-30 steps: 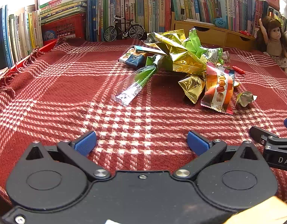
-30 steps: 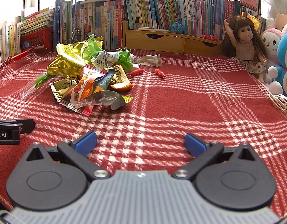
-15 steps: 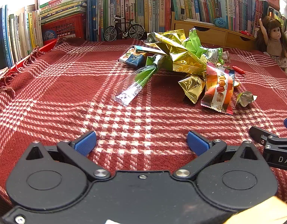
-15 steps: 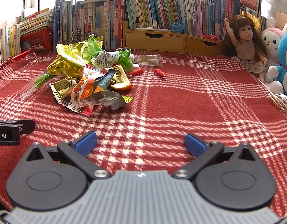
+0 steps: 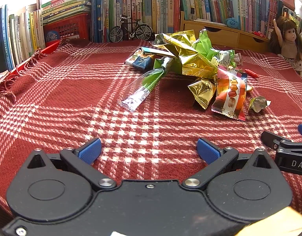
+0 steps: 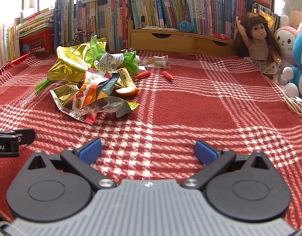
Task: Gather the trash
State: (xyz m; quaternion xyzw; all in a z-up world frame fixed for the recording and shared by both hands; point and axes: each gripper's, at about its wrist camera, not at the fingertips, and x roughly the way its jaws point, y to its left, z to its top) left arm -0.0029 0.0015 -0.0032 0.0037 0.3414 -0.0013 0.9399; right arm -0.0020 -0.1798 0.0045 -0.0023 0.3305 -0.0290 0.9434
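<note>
A heap of snack wrappers (image 5: 192,63) lies on the plaid cloth (image 5: 76,90). Taking that heap as landmark: a model bicycle (image 5: 130,30) stands behind it, before a row of upright books (image 5: 143,5). A long clear wrapper (image 5: 143,88) reaches out from its left side, and a macaron packet (image 5: 230,96) lies on its near edge. A doll (image 6: 259,43) sits well to its right, with plush toys (image 6: 292,55) just beyond.

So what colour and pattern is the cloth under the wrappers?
The cloth is dark red with white plaid stripes, clearest in the right wrist view.
</note>
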